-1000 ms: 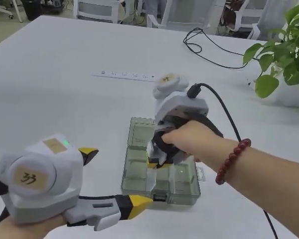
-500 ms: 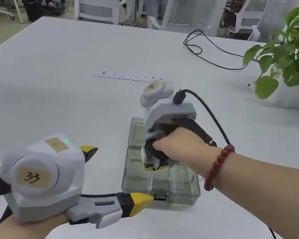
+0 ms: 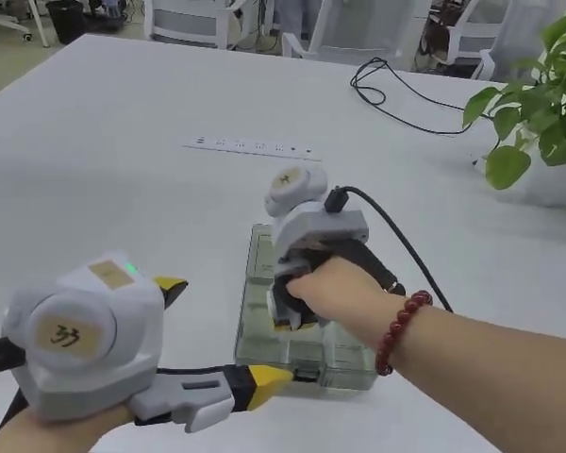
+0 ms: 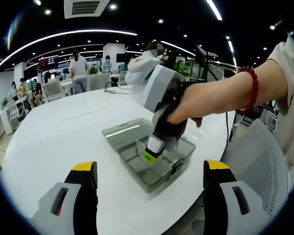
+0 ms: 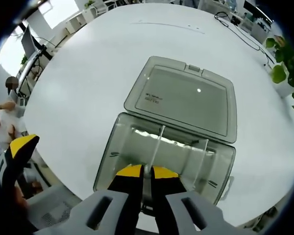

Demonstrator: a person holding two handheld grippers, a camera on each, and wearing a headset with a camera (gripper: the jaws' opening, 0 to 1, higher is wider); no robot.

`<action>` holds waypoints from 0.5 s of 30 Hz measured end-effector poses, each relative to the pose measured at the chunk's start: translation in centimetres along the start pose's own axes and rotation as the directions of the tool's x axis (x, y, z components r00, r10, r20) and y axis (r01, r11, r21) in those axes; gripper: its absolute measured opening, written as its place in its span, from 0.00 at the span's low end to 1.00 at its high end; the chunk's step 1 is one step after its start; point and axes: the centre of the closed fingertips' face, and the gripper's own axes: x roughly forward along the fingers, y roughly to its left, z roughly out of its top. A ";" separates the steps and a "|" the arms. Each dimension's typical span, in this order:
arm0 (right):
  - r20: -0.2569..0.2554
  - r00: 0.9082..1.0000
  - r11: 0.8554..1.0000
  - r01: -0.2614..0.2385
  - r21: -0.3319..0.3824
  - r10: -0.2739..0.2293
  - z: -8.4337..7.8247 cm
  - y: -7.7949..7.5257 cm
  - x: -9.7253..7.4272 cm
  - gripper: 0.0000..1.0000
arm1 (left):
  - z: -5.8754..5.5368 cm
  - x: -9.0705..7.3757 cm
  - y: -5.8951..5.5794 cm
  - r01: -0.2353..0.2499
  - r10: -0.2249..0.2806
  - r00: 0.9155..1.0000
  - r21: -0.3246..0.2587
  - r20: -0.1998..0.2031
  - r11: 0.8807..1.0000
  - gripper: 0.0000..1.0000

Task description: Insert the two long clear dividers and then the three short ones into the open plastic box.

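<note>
- Seating a short divider (image 5: 157,141) in the box (image 5: 109,155) seems to be the step in hand. The right gripper (image 5: 147,172) stands inside the box at the lower centre of its own view, with its jaws almost together. I judge that they are clamped on this thin clear plate, which runs up from the narrow gap between them.
- The plate meets a long divider (image 5: 179,141) that crosses the box from side to side. To the right of it stands what looks like the other short divider (image 5: 202,155). Whether a second long one is already in place I cannot tell, because the gripper covers that part.
- The box lies on the white table (image 3: 123,198) at the lower centre of the head view. Its lid (image 5: 186,98) is folded open and lies flat beyond it.
- The left gripper (image 3: 217,330) hovers at the lower left of the head view, jaws wide apart and holding nothing, near the front corner of the box.
- The next move, in my judgement, calls for a straight push down until the plate sits in its slots, and only then a release. A tilted plate could jam.
- Compared with one second ago, the right gripper has come lower and further left over the box in the head view. The left gripper has kept its place. The power strip (image 3: 253,146) has shifted a little in the frame, so the camera moved too.
</note>
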 end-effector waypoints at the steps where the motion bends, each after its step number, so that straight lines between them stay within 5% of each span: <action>1: 0.005 1.000 1.000 -0.011 -0.009 0.011 0.0 0.0 0.0 0.08 | 0.0 0.0 0.0 0.000 0.000 1.000 0.001 0.000 1.000 0.91; 15: 0.080 0.986 0.988 -0.143 -0.059 0.147 0.9 1.2 -0.8 0.21 | 0.2 -0.4 0.5 -0.016 0.016 1.000 -0.012 -0.001 1.000 0.89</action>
